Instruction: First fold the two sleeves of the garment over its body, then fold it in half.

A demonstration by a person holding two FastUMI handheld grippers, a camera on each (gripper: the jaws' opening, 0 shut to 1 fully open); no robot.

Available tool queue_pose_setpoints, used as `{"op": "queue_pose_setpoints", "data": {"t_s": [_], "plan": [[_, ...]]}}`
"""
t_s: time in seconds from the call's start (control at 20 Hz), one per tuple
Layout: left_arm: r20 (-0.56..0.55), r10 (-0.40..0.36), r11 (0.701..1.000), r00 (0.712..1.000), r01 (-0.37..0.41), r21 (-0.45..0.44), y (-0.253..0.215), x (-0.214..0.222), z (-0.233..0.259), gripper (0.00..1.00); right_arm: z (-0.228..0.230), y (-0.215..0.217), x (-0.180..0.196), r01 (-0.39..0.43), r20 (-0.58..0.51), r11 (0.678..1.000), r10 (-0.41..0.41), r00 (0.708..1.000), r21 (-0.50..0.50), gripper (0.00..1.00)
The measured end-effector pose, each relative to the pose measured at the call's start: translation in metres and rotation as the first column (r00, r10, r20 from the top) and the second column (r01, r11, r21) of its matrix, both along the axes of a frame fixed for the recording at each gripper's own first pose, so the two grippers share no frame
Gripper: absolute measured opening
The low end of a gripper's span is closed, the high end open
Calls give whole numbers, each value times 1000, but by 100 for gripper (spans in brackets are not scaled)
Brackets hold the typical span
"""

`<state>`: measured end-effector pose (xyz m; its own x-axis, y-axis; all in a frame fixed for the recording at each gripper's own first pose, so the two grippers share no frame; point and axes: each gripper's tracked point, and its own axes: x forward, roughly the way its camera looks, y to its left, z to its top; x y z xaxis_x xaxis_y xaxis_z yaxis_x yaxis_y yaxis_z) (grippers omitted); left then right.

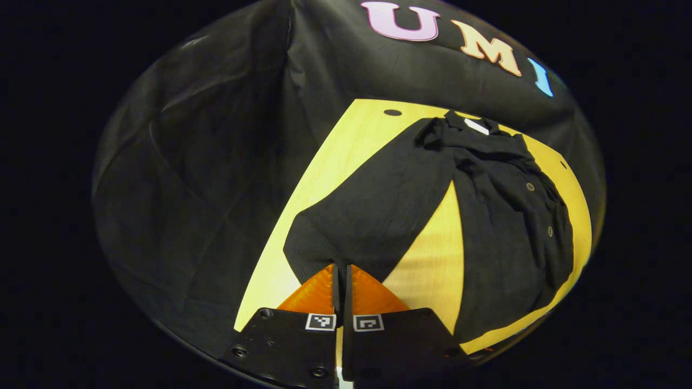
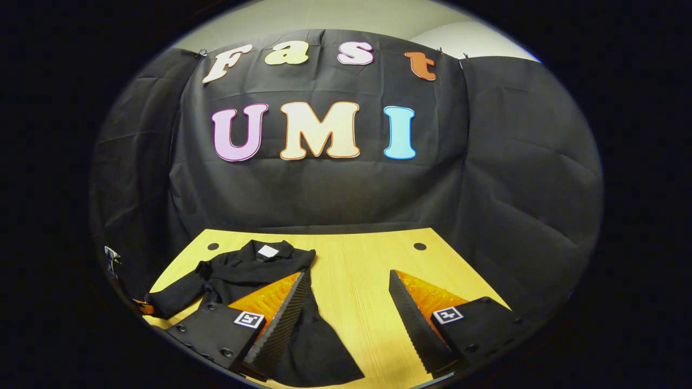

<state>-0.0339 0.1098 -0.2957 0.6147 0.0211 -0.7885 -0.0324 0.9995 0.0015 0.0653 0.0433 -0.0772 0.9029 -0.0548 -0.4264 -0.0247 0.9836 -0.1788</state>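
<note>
the wooden table (image 2: 351,270) carried a black garment (image 1: 508,216) spread flat, its long axis running from the near edge toward the booth's back wall, collar at the far end. in the right gripper view the garment (image 2: 243,275) lay on the table's left half, a white label (image 2: 268,251) at its collar pointing away from the camera and its hem flaring toward the near edge. in the left gripper view one sleeve (image 1: 373,216) stretched diagonally from the shoulder down toward the camera, with a wedge of bare table between it and the body, where small buttons (image 1: 530,187) showed along the front. the left gripper (image 1: 341,275) had its fingers pressed together at the cuff end of that sleeve, though whether cloth was pinched between them could not be told. the right gripper (image 2: 346,319) hung above the table with its fingers spread wide, one over the garment's skirt, the other over bare wood.
</note>
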Motion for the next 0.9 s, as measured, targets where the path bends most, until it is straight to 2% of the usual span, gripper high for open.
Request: {"op": "queue_pose_setpoints", "data": {"t_s": [0.2,0.35,0.6,0.65,0.7,0.9], "plan": [[91,-65,997,994,69,-40,-42,37,42,0,-7,2,-3,-9,-6,1000,10,1000,21,97],[177,-125,989,976,137,-55,-81,71,70,0,-11,-1,-7,-8,-7,1000,9,1000,25,97],[270,-250,960,930,274,-56,-147,112,102,0,-17,-7,-15,0,-10,998,0,1000,58,97],[286,-274,952,918,302,-55,-160,118,108,0,-18,-10,-16,6,-14,998,-6,1000,57,100],[303,-296,944,906,326,-52,-173,124,114,0,-20,-12,-17,11,-15,998,-10,1000,57,97],[351,-372,913,859,408,-32,-219,149,136,0,-23,-19,-20,34,-19,996,-32,999,81,96]]}}
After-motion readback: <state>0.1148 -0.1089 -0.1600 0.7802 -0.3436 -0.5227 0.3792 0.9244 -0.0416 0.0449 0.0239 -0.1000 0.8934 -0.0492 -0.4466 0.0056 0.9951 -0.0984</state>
